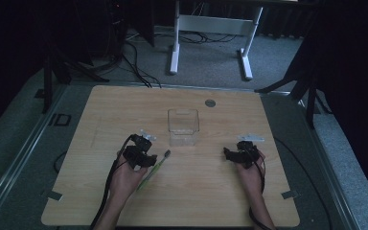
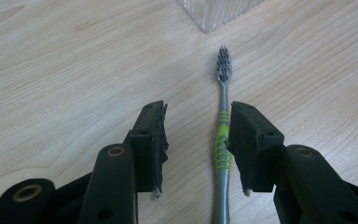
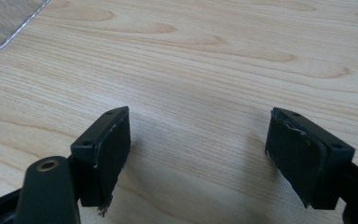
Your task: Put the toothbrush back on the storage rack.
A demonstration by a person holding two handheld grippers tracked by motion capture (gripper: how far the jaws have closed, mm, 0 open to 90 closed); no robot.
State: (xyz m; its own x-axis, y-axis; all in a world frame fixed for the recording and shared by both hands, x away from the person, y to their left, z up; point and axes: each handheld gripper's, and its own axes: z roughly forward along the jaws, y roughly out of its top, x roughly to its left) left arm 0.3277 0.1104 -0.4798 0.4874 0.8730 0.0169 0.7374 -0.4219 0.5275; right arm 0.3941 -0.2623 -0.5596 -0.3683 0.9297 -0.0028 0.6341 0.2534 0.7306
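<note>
A toothbrush point(image 2: 223, 133) with a grey and green handle lies flat on the wooden table point(image 1: 211, 191), its dark bristle head pointing toward a clear plastic container point(image 1: 183, 125). My left gripper point(image 2: 198, 112) is low over the handle and open: the handle runs between the jaws, close against the right-hand one, with a gap to the other. In the high view the left gripper point(image 1: 146, 158) sits left of centre with the toothbrush point(image 1: 155, 168) beside it. My right gripper point(image 3: 200, 116) stands open over bare wood with nothing between its fingers; in the high view the right gripper point(image 1: 230, 154) is at the table's right.
The clear container point(image 2: 214, 14) stands just beyond the brush head, and a corner of the container point(image 3: 4, 18) is at the upper left of the right gripper view. A small grey disc point(image 1: 210, 102) lies near the far edge. A white desk frame point(image 1: 211, 28) stands on the floor behind.
</note>
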